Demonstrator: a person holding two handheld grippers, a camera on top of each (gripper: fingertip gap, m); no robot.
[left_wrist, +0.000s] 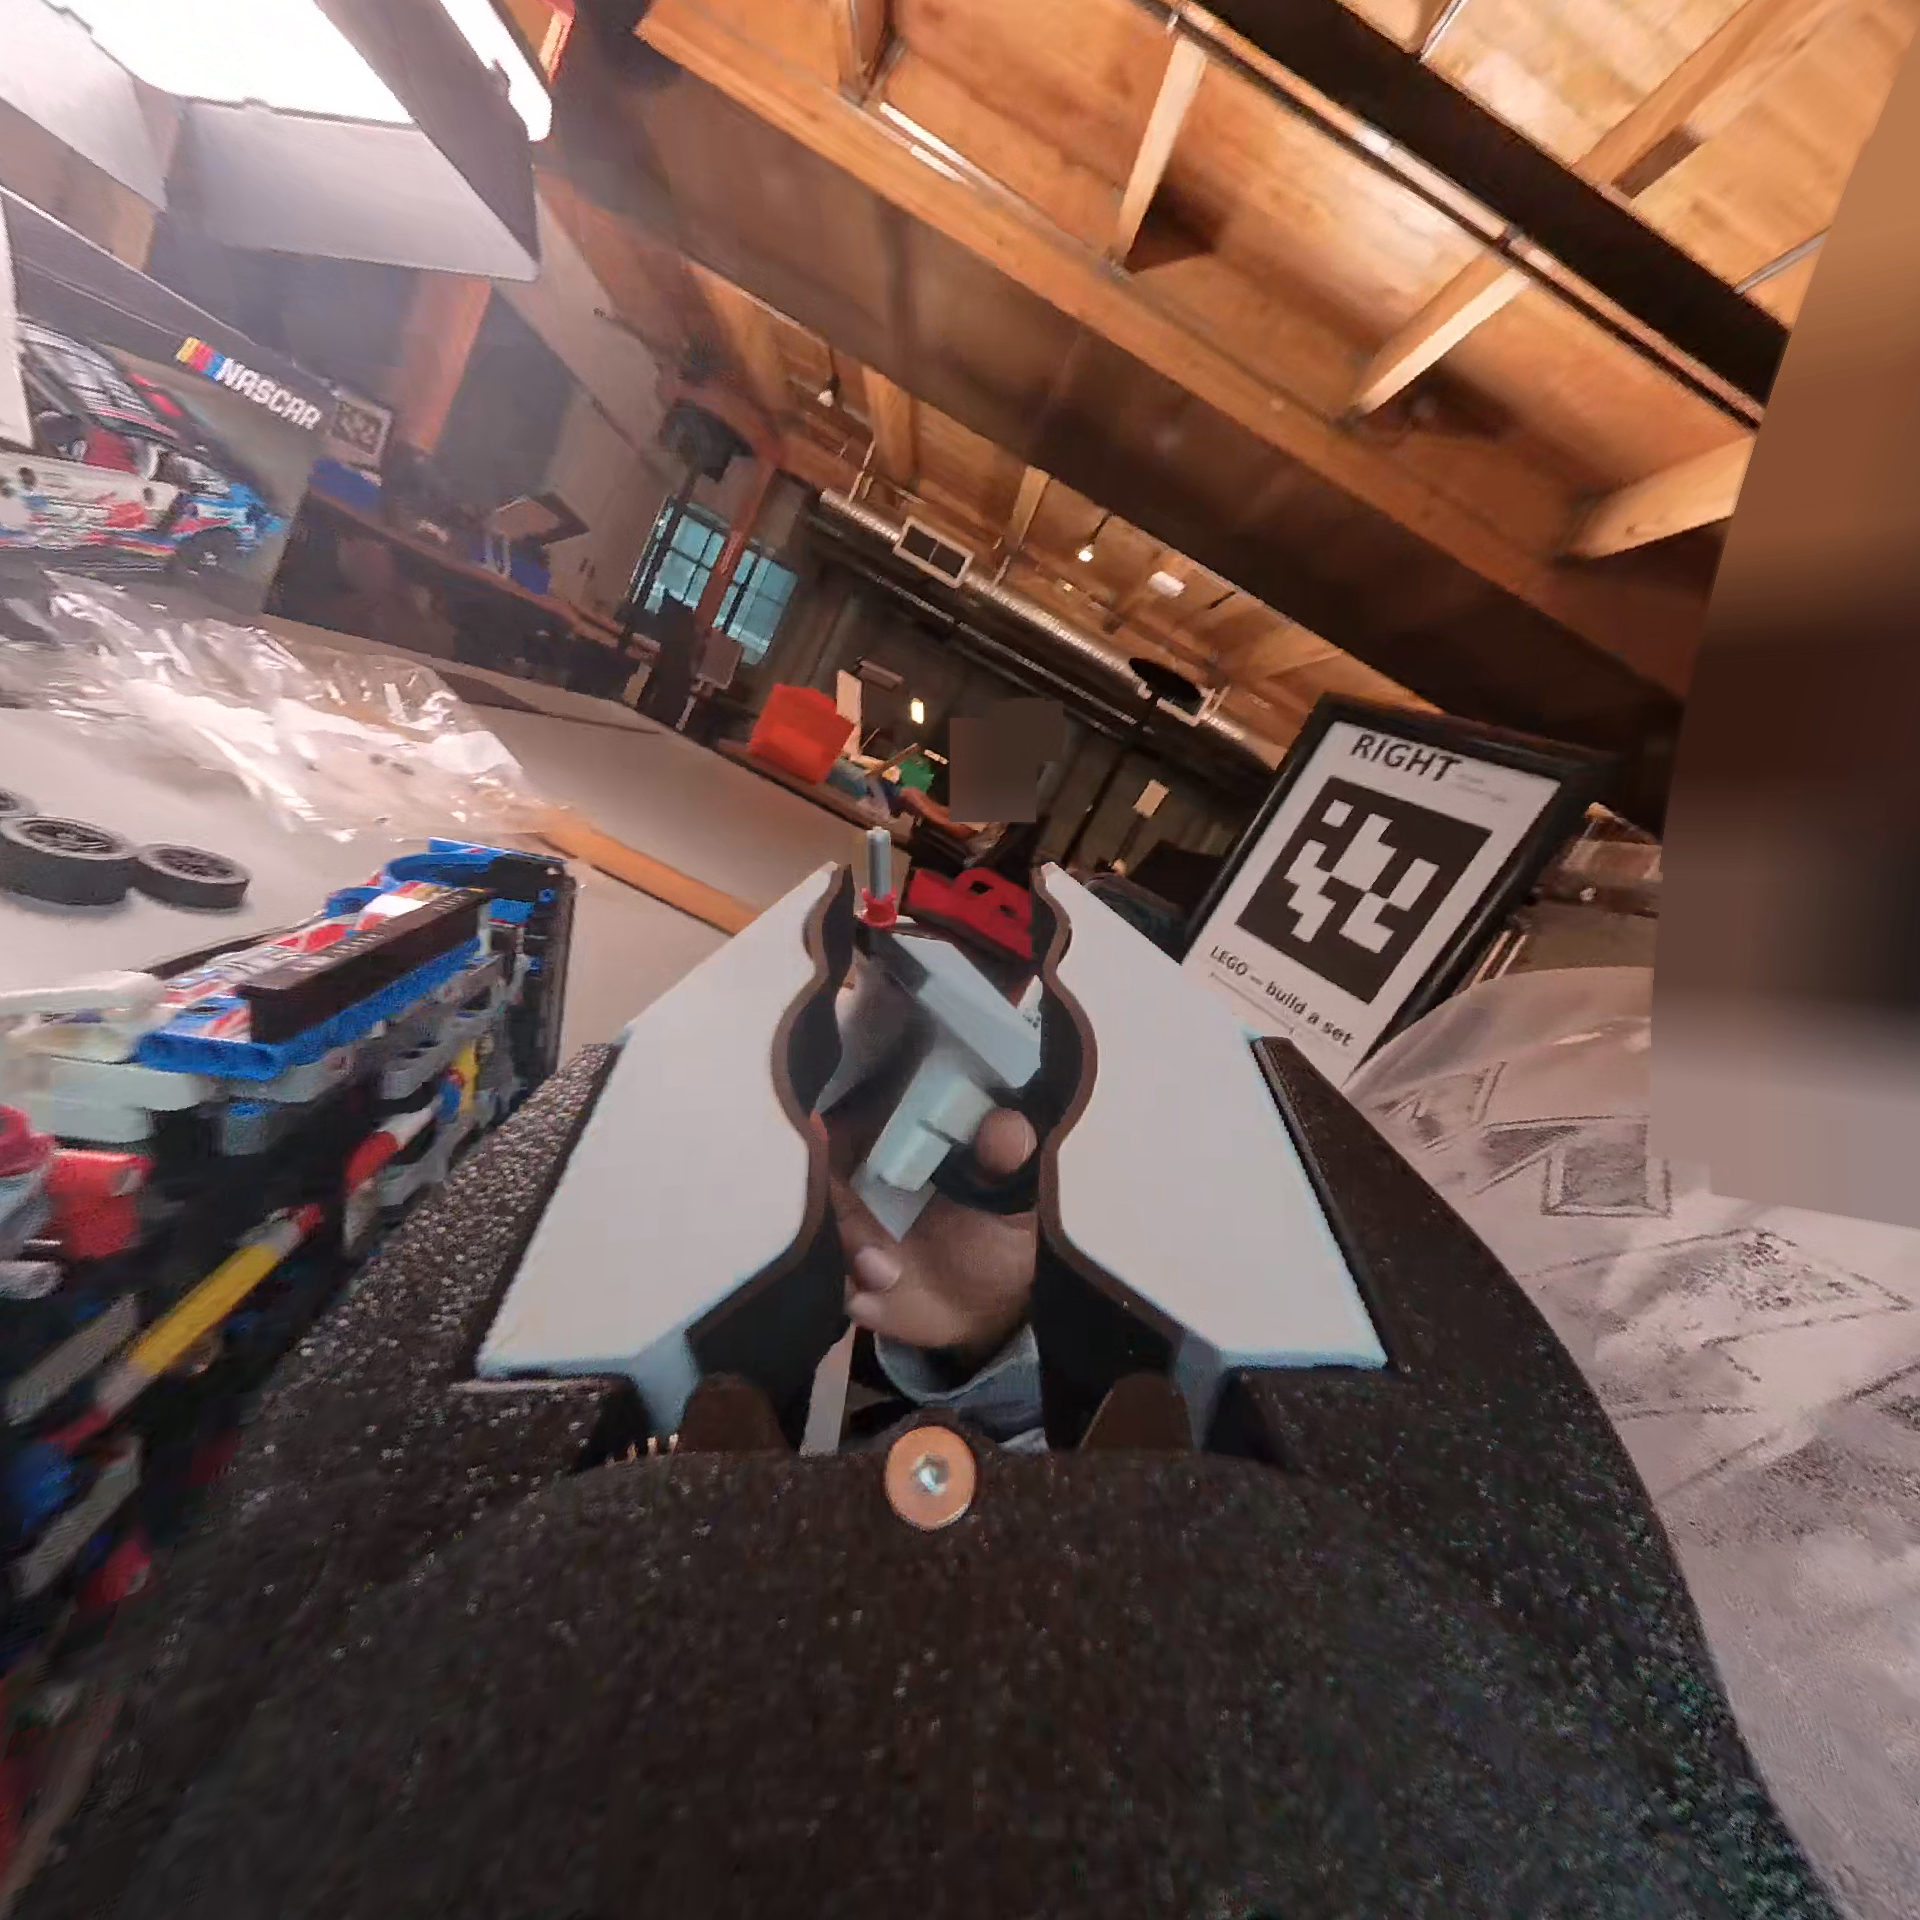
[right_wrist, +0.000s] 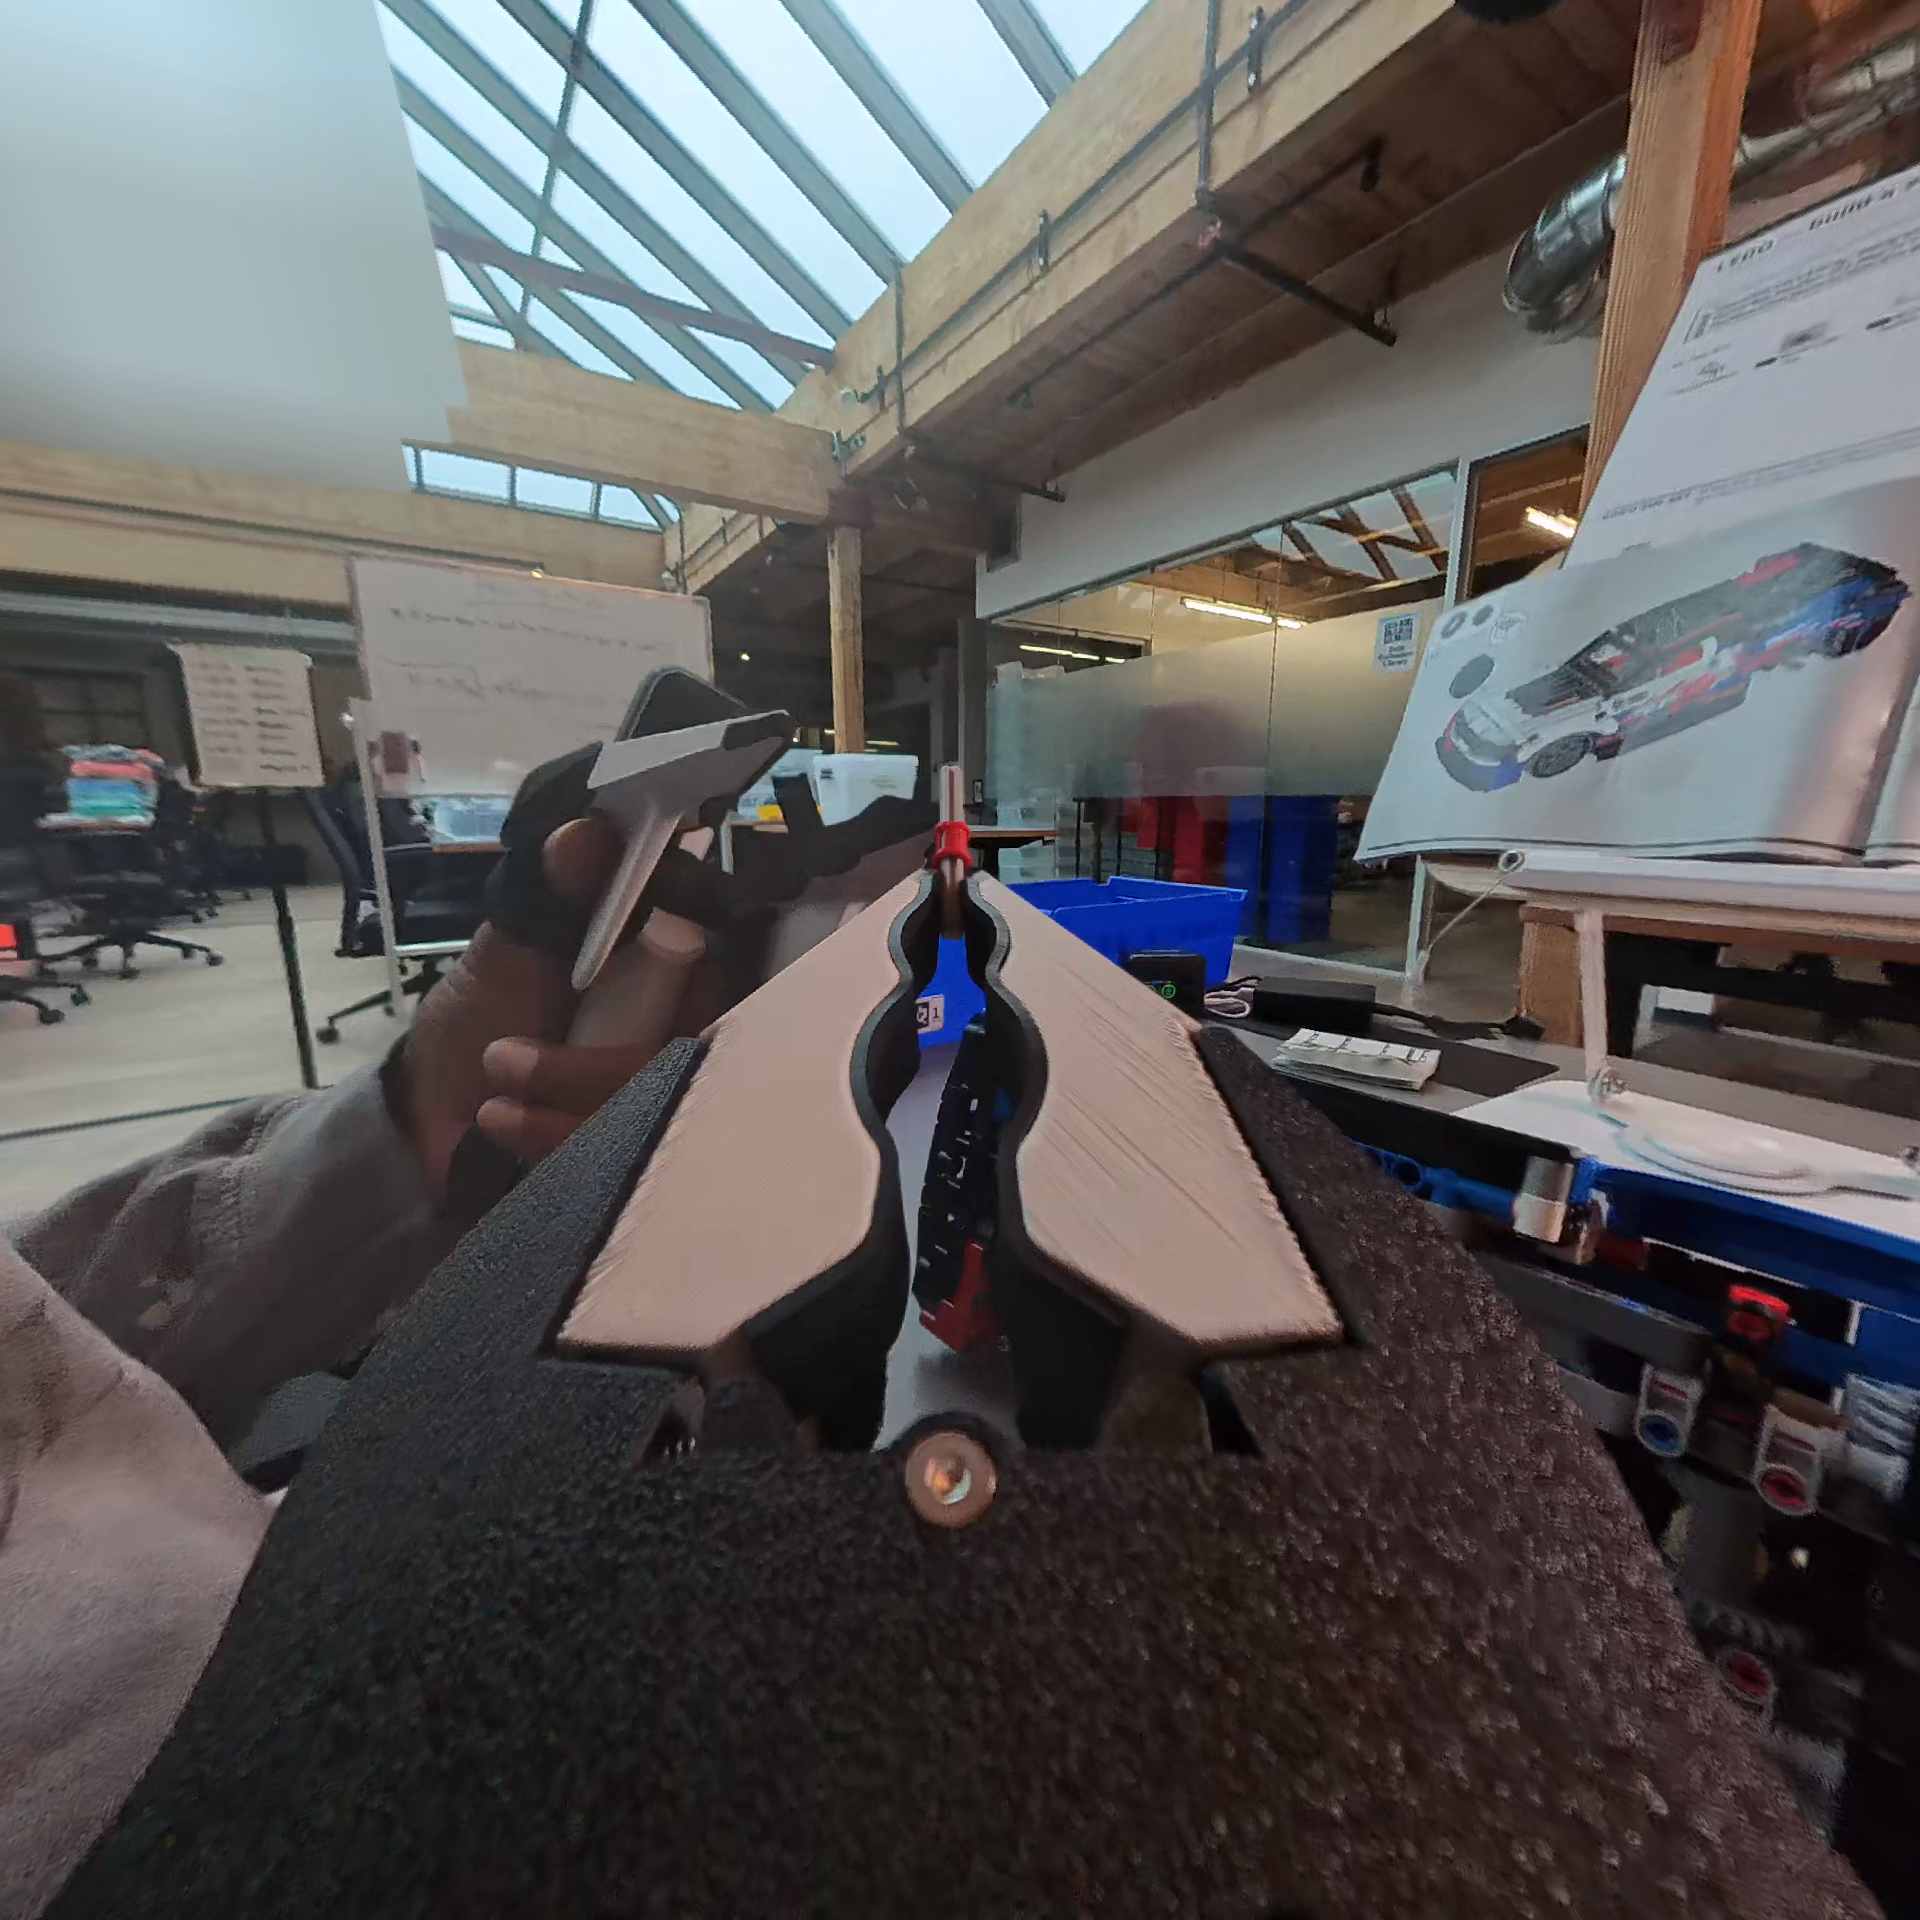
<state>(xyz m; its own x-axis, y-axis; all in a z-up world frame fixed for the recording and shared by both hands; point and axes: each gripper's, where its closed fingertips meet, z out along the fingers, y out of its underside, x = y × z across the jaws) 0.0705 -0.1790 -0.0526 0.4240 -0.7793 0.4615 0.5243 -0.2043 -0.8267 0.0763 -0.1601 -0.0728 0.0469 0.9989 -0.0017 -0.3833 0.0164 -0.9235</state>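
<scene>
Your rig: two black, rough-grained grippers.
Left gripper (left_wrist: 940, 899) carries pale grey fingers (left_wrist: 665, 1164), right gripper (right_wrist: 948, 883) tan ones (right_wrist: 769, 1153); each has a copper-coloured screw (left_wrist: 928, 1476). Grey sleeve (right_wrist: 208, 1226), black fingerless glove (right_wrist: 540, 821).

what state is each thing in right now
left gripper: open, empty
right gripper: shut on axle
axle: upright, red bush on it
car model: partly built
wheels: loose, unmounted
instruction booklet: open, propped up
</scene>
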